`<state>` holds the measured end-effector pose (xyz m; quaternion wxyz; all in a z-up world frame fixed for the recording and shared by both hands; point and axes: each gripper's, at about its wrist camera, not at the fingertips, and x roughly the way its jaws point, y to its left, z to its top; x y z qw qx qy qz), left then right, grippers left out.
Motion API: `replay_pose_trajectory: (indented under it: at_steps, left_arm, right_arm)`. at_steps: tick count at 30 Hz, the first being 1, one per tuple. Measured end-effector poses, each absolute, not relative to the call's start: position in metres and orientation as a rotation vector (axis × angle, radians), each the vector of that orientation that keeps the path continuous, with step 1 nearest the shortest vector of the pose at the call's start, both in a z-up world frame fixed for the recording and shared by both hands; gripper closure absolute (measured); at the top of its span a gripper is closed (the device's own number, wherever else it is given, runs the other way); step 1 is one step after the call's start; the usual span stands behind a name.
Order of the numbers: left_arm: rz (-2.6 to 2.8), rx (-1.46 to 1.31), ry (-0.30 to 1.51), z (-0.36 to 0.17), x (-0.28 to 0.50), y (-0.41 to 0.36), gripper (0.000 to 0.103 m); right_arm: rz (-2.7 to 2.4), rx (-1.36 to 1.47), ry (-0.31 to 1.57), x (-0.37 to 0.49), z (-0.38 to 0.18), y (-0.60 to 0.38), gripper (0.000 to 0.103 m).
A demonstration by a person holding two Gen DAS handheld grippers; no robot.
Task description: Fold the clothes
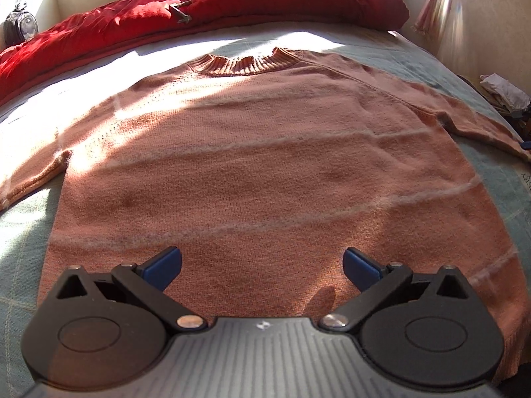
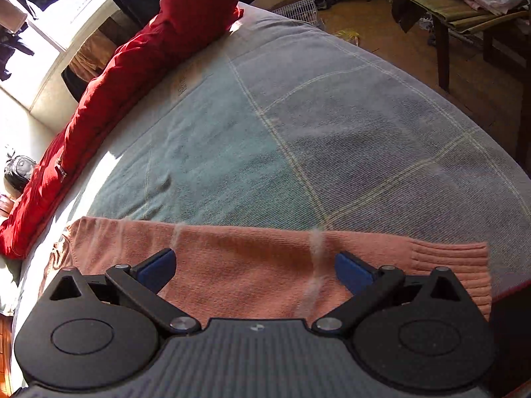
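Observation:
A salmon-pink knit sweater (image 1: 252, 152) with thin pale stripes lies flat on the bed, its ribbed collar (image 1: 252, 61) at the far end and both sleeves spread out. My left gripper (image 1: 262, 267) hovers open over the sweater's lower body, blue pads wide apart, nothing between them. In the right wrist view one sleeve (image 2: 265, 258) stretches across, its ribbed cuff (image 2: 454, 265) at the right. My right gripper (image 2: 255, 270) stands open above the middle of that sleeve, holding nothing.
A blue-grey checked bedspread (image 2: 298, 126) covers the bed. A red quilt (image 1: 205, 6) is bunched along the far side. A dark wooden bench (image 2: 464, 23) with folded cloth stands on the floor beyond the bed. A small bag (image 1: 20, 26) hangs at far left.

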<state>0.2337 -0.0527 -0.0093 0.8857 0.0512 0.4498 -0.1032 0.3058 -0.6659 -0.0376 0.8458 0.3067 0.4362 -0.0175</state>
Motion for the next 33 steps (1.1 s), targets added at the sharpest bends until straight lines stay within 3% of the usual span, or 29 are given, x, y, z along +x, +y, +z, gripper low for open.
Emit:
replay_pose_trajectory:
  at_steps: [6,11,16,21,25,33]
  left_arm:
    - [-0.216,0.121,0.931,-0.006,0.237,-0.058,0.001]
    - [-0.248,0.128,0.917,-0.004,0.238,-0.064,0.001]
    - [-0.252,0.122,0.923,-0.005,0.235,-0.061,0.001]
    - [-0.241,0.092,0.916,-0.005,0.237,-0.053,0.001]
    - [-0.274,0.094,0.913,-0.006,0.239,-0.057,0.001]
    - [-0.251,0.081,0.924,-0.013,0.237,-0.040,0.001]
  right_arm:
    - [-0.152,0.710,0.897,0.290,-0.037,-0.702,0.000]
    - [-0.077,0.625,0.895,0.293,-0.023,-0.666,0.000]
    - [-0.169,0.526,1.007,0.297,-0.035,-0.657,0.000]
    - [-0.106,0.555,0.891,0.294,-0.010,-0.633,0.000]
    - [0.064,0.515,0.911,0.310,-0.008,-0.577,0.000]
    - [-0.020,0.162,1.000,0.300,-0.037,-0.514,0.000]
